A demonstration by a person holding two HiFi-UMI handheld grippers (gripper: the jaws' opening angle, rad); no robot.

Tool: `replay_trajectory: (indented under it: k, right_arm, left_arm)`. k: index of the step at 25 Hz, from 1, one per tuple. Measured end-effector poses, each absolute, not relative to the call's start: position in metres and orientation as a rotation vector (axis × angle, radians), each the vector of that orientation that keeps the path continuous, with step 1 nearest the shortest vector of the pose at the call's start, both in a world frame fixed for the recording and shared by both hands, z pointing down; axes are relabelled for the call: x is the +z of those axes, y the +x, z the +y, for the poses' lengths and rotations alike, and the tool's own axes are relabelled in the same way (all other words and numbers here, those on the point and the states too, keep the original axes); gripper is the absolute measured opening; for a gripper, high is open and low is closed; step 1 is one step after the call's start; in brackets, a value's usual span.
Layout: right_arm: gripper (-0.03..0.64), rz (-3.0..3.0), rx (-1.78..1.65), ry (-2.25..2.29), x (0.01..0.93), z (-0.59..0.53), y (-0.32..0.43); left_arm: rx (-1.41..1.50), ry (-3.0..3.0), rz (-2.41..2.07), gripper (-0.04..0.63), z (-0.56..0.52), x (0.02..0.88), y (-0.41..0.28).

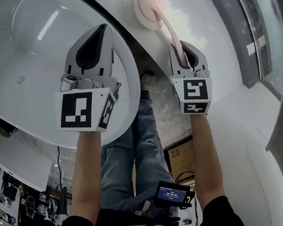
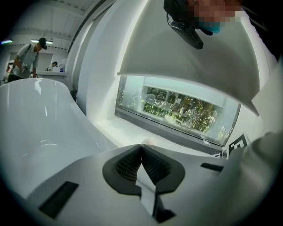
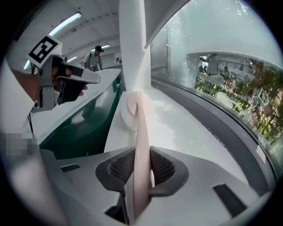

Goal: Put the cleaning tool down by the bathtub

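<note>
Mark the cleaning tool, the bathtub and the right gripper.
cleaning tool [image 1: 146, 12]: head view, its round head.
bathtub [image 1: 27, 60]: head view, bare inner wall.
right gripper [image 3: 142, 154]: right gripper view, between the jaws shut on the tool's handle.

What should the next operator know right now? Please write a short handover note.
Left gripper: shut, empty, over the bathtub rim.
Right gripper: shut on the pink handle of the cleaning tool.
Tool: round head at the white ledge beside the tub; contact unclear.
Done: tool brought to the ledge.
Left: set it down, open the right jaws.
</note>
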State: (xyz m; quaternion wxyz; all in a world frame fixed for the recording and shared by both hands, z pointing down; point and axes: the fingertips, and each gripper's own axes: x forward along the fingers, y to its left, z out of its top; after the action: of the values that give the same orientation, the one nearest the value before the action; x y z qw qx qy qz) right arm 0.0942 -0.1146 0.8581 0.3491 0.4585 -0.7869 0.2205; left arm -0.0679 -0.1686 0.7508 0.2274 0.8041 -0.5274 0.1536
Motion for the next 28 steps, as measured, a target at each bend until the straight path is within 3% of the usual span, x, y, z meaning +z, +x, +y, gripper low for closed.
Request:
replay_trajectory:
  k: [28]
  right_arm:
    - [0.123,-2.035,0.652,1.213,0.837,-0.098,0.087]
  left_arm:
    - [0.410,2.232,-1.431,0.015,-0.155,0.741,-0.062]
